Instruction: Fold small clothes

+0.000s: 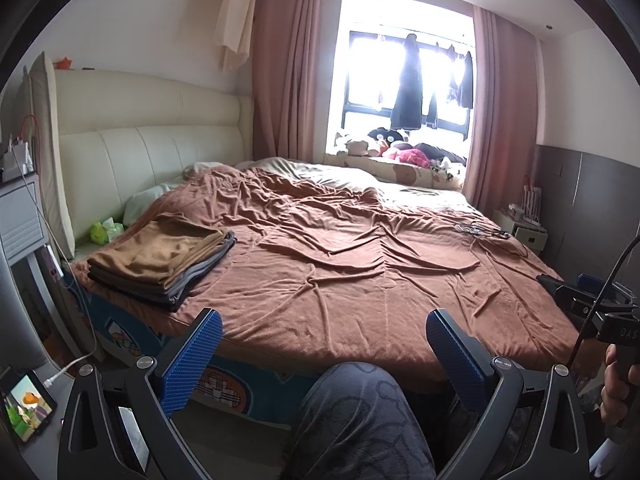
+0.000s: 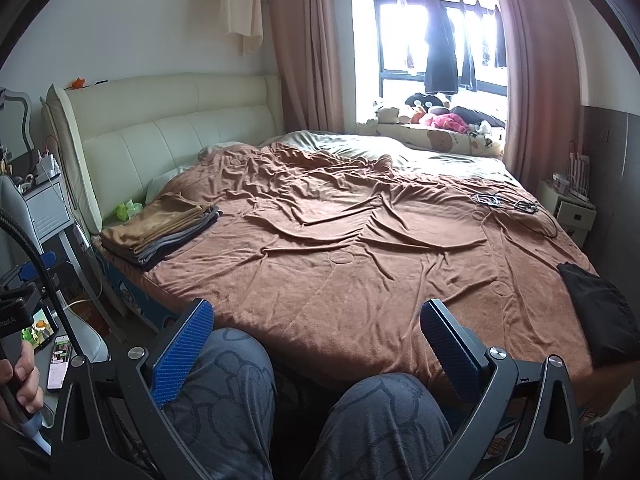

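A stack of folded clothes (image 1: 160, 262), tan on top with grey and dark pieces below, lies at the bed's near left corner; the right wrist view shows the same stack (image 2: 160, 232) further left. A dark unfolded garment (image 2: 600, 316) lies at the bed's right edge. My left gripper (image 1: 324, 320) is open and empty, held back from the bed above a person's knee (image 1: 352, 412). My right gripper (image 2: 316, 312) is also open and empty, above both knees. The right gripper's body (image 1: 580, 300) shows at the right of the left wrist view.
A wrinkled brown blanket (image 1: 360, 248) covers the bed. Cables and glasses (image 2: 504, 202) lie near its far right. A cream headboard (image 1: 152, 132) stands at the left, with a green tissue pack (image 1: 103, 231) by it. A tablet (image 1: 28, 408) and a phone (image 2: 60, 360) sit at the lower left.
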{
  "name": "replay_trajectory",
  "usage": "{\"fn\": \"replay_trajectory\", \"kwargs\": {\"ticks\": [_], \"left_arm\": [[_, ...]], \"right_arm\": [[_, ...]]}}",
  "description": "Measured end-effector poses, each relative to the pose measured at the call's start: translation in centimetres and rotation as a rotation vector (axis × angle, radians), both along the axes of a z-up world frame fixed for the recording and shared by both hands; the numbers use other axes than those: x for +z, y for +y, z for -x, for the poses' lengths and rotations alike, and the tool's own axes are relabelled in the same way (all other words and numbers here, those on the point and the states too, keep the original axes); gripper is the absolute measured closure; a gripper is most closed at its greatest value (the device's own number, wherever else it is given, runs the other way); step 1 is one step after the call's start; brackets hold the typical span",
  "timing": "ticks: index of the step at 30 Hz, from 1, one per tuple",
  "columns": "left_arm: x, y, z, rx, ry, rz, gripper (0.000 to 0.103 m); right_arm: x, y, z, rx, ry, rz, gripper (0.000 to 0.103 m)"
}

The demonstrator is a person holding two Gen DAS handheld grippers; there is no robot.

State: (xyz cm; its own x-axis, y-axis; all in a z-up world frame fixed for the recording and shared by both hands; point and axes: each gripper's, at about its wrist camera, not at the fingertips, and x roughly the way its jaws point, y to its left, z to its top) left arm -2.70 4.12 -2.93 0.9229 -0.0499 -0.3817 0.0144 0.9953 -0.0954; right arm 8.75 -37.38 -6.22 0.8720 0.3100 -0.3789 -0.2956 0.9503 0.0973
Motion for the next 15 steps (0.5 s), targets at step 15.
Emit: {"fn": "replay_trajectory", "kwargs": {"ticks": [15], "left_arm": [[0.04, -0.09, 0.27, -0.019, -0.003, 0.004, 0.000]], "right_arm": [[0.00, 0.13, -0.08, -0.002, 0.004, 0.001, 0.000]]}}
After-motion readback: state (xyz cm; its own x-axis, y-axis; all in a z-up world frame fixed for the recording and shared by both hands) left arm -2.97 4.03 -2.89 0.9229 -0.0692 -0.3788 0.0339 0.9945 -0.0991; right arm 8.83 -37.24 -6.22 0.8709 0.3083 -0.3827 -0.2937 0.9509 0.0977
